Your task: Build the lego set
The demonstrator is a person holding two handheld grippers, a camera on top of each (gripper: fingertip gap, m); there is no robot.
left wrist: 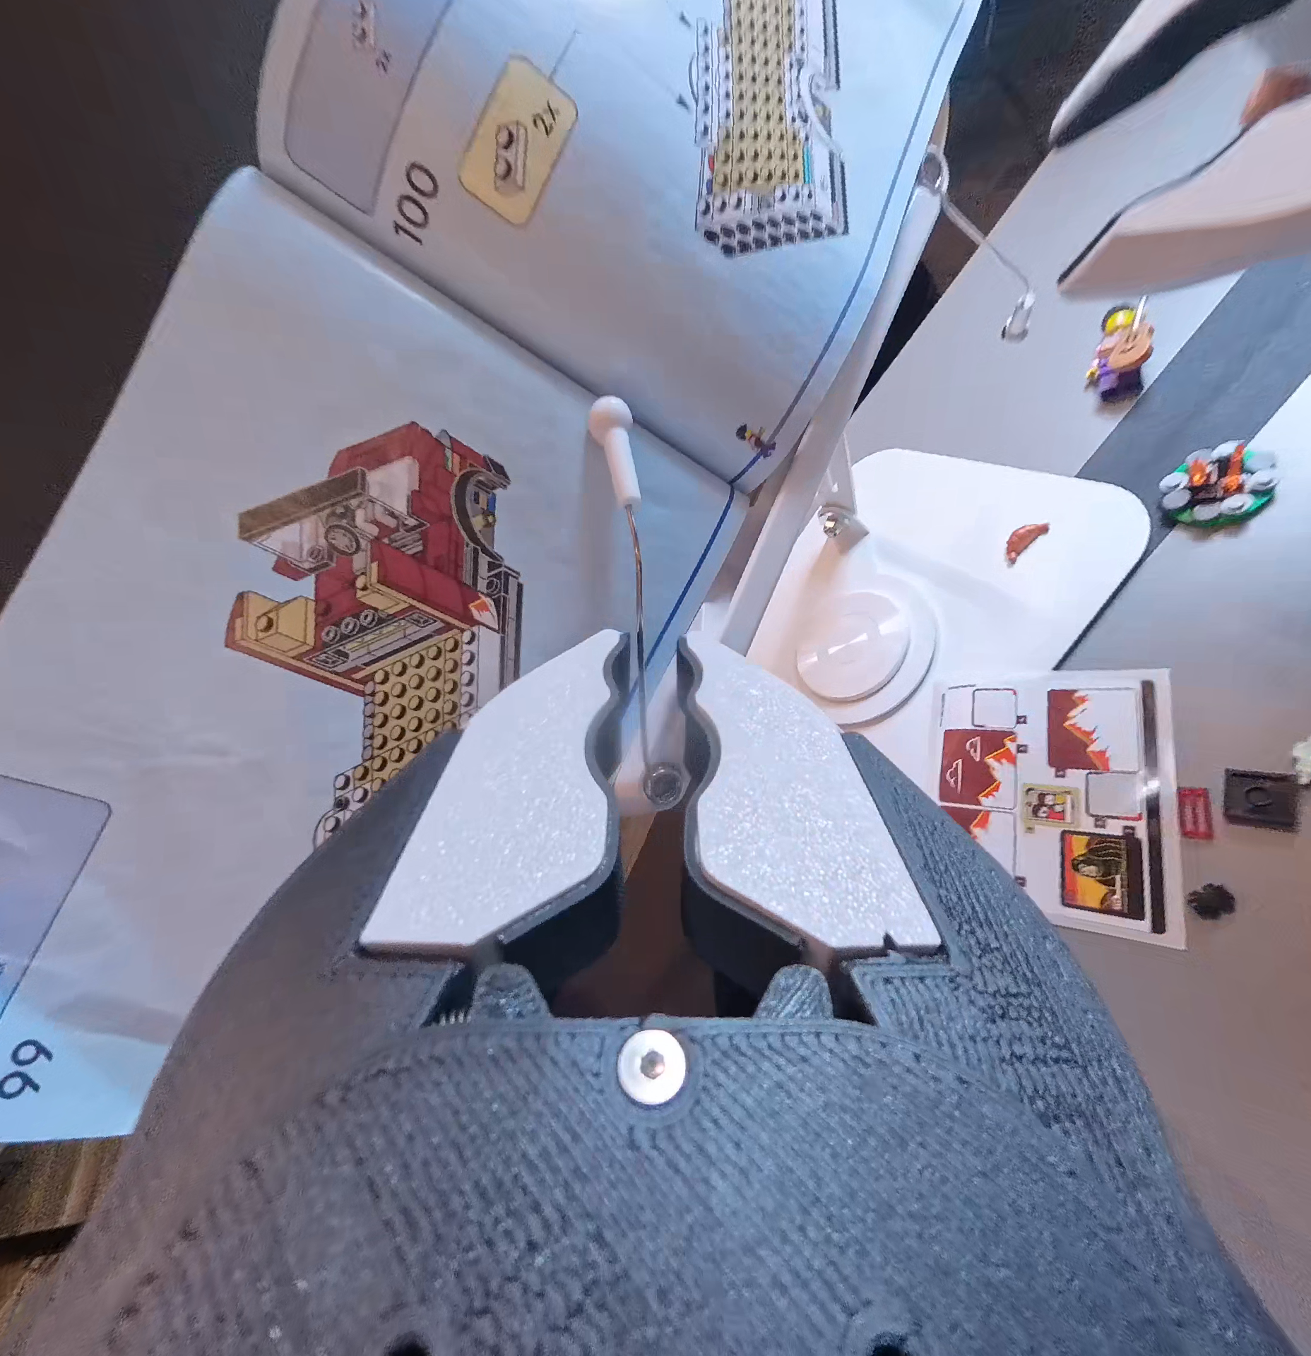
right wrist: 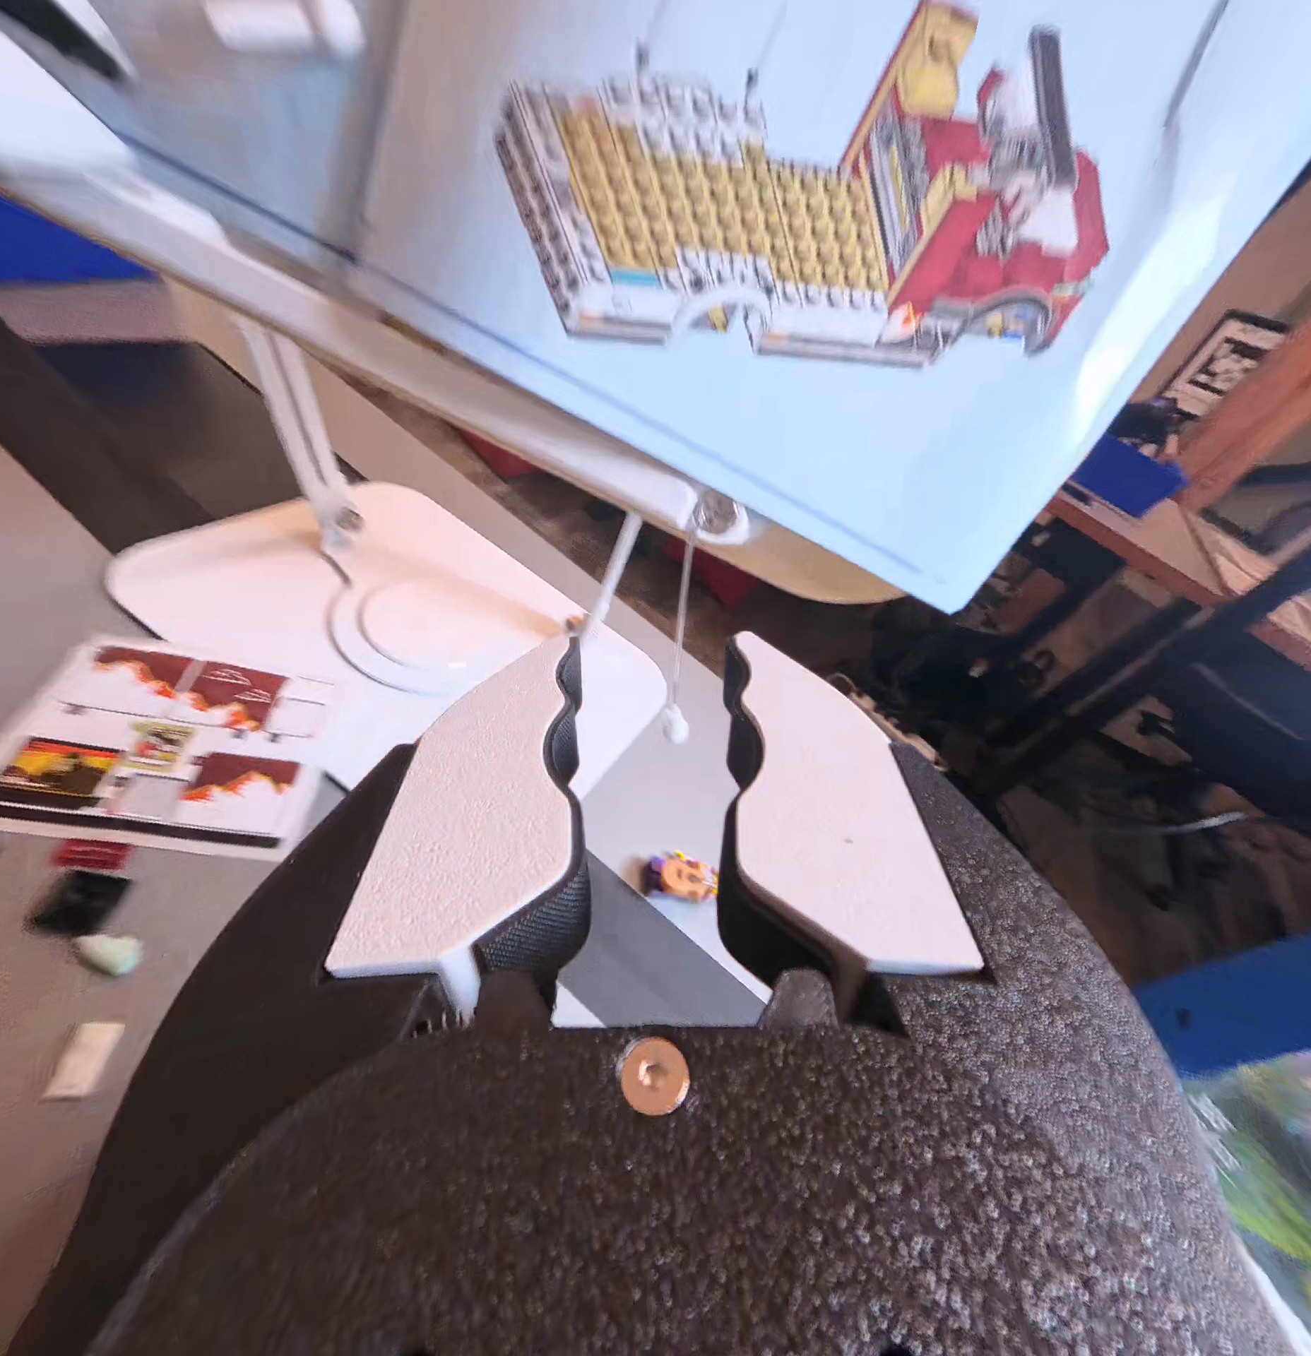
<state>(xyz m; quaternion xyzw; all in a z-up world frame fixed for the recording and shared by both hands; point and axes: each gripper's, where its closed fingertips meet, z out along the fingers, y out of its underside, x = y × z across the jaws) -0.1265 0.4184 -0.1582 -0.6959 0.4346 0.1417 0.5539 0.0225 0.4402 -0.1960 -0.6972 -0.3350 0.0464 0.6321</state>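
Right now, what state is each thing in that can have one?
Left claw: nearly shut around the page-holder wire, contact unclear.
Right claw: open, empty.
Instruction booklet: open on the white stand.
Sticker sheet: flat on the table, some stickers gone.
Minifigure: standing upright.

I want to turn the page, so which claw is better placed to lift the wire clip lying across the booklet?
Probably left: the wire clip on the booklet runs between the nearly closed fingers of the left claw, near its pivot. The right claw is open at the other end of the stand.
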